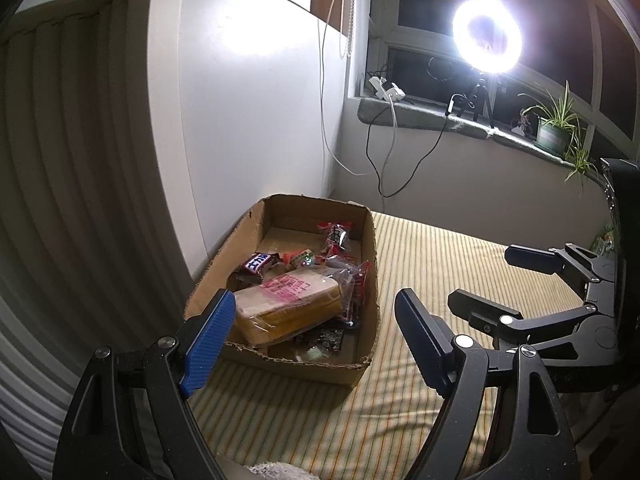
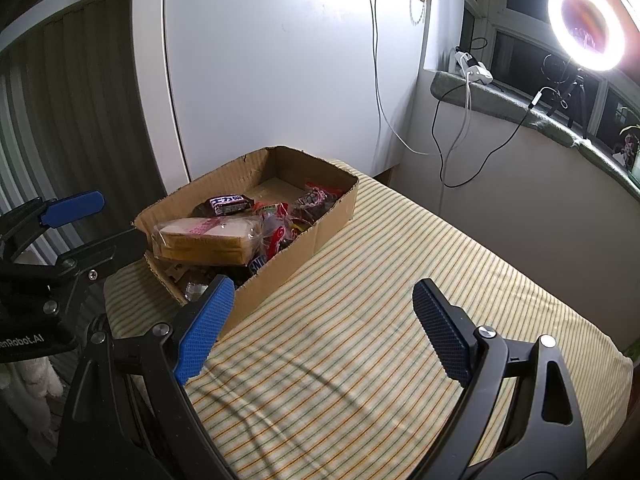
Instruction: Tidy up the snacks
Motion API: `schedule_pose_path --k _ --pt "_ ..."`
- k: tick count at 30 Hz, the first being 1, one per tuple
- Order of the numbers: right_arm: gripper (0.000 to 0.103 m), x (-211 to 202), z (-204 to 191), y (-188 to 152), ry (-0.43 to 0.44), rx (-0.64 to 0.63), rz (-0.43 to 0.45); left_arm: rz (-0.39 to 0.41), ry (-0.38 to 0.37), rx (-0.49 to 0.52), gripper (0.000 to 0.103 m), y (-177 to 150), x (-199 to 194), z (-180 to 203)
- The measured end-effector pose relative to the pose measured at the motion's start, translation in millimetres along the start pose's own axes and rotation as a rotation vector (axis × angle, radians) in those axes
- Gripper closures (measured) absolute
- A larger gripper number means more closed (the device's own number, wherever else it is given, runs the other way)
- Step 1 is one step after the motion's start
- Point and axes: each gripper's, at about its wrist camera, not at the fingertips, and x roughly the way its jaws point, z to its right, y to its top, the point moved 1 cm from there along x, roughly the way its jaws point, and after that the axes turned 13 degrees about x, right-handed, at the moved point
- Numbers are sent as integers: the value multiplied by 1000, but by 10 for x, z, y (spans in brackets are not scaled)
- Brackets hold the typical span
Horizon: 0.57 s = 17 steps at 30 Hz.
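An open cardboard box (image 1: 372, 280) (image 2: 304, 248) sits at the table's far left corner with several snacks in it. A bagged bread loaf (image 1: 288, 304) (image 2: 204, 236) lies on top. Behind it are a dark chocolate bar (image 1: 260, 262) (image 2: 230, 204) and a red packet (image 1: 336, 234) (image 2: 316, 196). My left gripper (image 1: 314, 298) (image 2: 120, 218) hovers open near the box's near end, with nothing between its blue pads. My right gripper (image 2: 324, 286) (image 1: 492, 280) stands open over the striped cloth to the right of the box, also with nothing in it.
A yellow striped cloth (image 2: 400, 280) covers the table. A white panel stands behind the box. On the windowsill are a bright ring light (image 1: 486, 32) on a tripod, a potted plant (image 1: 554, 128) and hanging cables (image 2: 452, 148). The table's right edge drops off at the far right.
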Motion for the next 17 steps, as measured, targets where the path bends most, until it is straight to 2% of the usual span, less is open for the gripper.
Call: schedule_pose_path --k 17 --pt "10 -30 84 -46 -7 20 -2 5 -10 13 21 8 26 75"
